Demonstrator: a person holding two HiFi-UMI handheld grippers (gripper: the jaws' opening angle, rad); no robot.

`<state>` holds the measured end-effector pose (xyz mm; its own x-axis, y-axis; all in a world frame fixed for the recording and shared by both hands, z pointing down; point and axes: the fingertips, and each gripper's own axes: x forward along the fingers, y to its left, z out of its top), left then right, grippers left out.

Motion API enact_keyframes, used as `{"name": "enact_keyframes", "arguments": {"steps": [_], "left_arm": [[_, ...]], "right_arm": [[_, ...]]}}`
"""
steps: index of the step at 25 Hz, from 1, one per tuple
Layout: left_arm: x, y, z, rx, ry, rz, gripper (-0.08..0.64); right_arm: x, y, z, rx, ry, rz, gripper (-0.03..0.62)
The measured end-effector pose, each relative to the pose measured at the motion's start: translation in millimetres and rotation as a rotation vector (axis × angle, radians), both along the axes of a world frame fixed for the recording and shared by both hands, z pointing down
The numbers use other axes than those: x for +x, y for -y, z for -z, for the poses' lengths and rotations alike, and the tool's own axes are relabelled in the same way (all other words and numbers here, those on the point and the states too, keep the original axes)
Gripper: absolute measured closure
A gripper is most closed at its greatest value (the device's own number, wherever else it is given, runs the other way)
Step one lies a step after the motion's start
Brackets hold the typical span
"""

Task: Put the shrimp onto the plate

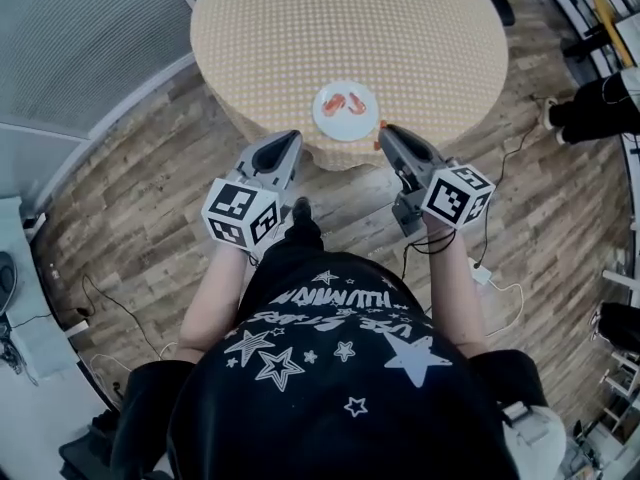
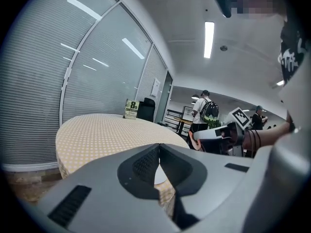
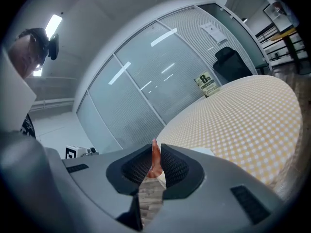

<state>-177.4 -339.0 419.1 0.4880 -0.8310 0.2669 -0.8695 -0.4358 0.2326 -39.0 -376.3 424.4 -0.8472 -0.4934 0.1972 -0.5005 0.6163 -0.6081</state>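
Orange shrimp (image 3: 154,159) is pinched in the right gripper (image 1: 384,128), just beside the white plate (image 1: 345,130) at the near edge of the surface (image 1: 300,28). Jaws of the left gripper (image 1: 294,136) are closed on nothing.

The table (image 1: 300,28) lies open beyond the plate (image 1: 345,129) at its near edge; a sign (image 2: 131,109) stands by the far edge.

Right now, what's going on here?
A person stands at a round table with a tool in each hand. The right tool is shut on a shrimp, close by the plate, where two shrimp already lie. The left tool is shut and empty, near the plate's other side.
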Motion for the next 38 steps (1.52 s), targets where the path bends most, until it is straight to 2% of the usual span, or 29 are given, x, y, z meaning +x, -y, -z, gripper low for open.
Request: {"name": "enact_keyframes", "arguments": {"steps": [9,15,21,25,38], "left_arm": [[-22,37,-27,-0.054,-0.004,-0.044,0.551],[-32,46,-51,-0.1,0.018,-0.09,0.551],[-36,56,-69,-0.125,0.029,-0.148,0.551],[-37,59,-76,-0.139,0.024,-0.157,0.551],[-43,53,-90,-0.175,0.032,-0.193,0.551]], "right_arm": [[-34,25,-51,-0.064,-0.156,0.008,0.529],[-49,37,-82,-0.136,-0.213,-0.039,0.529],[-51,39,-118,-0.162,-0.39,-0.048,0.529],[-52,40,-130,-0.18,-0.41,-0.054,0.529],[-62,51,-168,-0.202,-0.569,-0.083,0.528]]}}
